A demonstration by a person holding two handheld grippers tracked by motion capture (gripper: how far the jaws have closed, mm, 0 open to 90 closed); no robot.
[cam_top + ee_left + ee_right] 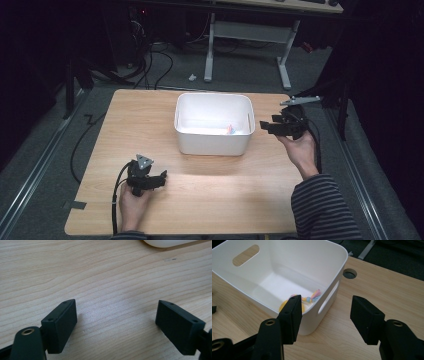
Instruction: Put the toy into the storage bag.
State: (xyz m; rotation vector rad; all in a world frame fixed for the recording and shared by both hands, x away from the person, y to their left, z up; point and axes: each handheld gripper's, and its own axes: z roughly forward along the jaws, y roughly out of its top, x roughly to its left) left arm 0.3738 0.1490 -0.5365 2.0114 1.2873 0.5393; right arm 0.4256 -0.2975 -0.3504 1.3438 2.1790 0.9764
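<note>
Wooden table [150, 125] under a white bin [214, 146], grey carpet around; left tool [162, 178] and right tool [266, 126] both released.

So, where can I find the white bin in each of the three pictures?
High view: the white bin stands at the table's middle, toward the far edge.
Left gripper view: a curved white bit at the top edge, probably the bin.
Right gripper view: upper left, beyond the right gripper.
Shared landmark: the wooden table.

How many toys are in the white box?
1. A small colourful toy lies on the floor of the white box, near its right-hand wall. One of the right tongs' jaws covers part of it, so more could be hidden.
</note>
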